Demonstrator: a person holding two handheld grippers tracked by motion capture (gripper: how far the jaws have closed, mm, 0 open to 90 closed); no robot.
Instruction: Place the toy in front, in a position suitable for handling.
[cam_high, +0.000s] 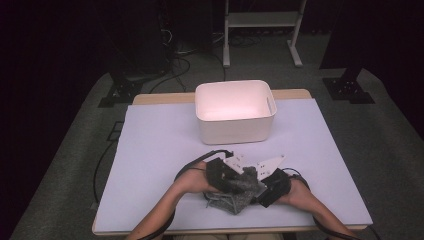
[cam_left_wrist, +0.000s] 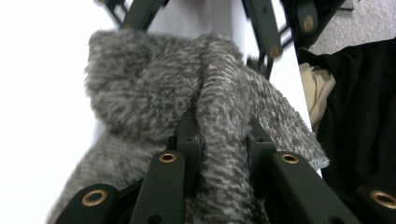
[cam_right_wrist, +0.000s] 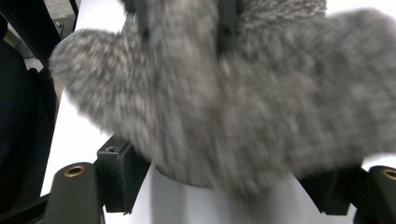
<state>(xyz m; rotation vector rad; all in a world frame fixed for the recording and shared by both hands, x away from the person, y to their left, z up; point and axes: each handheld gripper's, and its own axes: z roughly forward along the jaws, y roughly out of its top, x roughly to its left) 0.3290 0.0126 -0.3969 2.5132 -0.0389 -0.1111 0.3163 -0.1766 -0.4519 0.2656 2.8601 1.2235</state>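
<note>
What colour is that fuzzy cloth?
Flecked grey and white, a knitted cloth; the left gripper view shows it best.

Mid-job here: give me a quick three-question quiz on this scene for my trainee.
1. True or false: the left gripper has its jaws shut on a fold of the grey fuzzy cloth.
2. Where does the white bin stand relative to the cloth? A) beyond it, farther up the table B) on the floor C) on top of it
3. What covers the table top under the cloth?

Key:
1. True.
2. A.
3. A pale lavender sheet. The right gripper straddles the cloth with wide jaws, pads not pressing it.
</note>
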